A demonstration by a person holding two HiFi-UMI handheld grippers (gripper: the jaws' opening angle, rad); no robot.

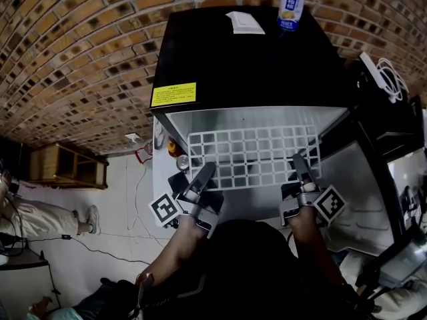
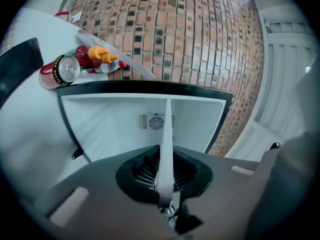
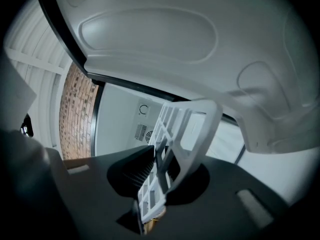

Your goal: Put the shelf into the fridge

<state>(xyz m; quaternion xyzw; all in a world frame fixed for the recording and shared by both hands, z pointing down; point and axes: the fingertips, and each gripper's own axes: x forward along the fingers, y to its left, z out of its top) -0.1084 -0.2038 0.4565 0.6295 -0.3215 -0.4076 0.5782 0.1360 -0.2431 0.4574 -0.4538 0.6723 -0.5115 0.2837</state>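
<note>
The white plastic grid shelf looks light, stiff and probably a little slippery; the left gripper and right gripper each clamp its near edge, a sensible hold.

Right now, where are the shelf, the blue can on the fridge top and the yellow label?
shelf point(image 1: 248, 157), head view: middle of the white grid.
blue can point(image 1: 291, 5), head view: middle of its printed side.
yellow label point(image 1: 173, 95), head view: centre of the sticker.
</note>
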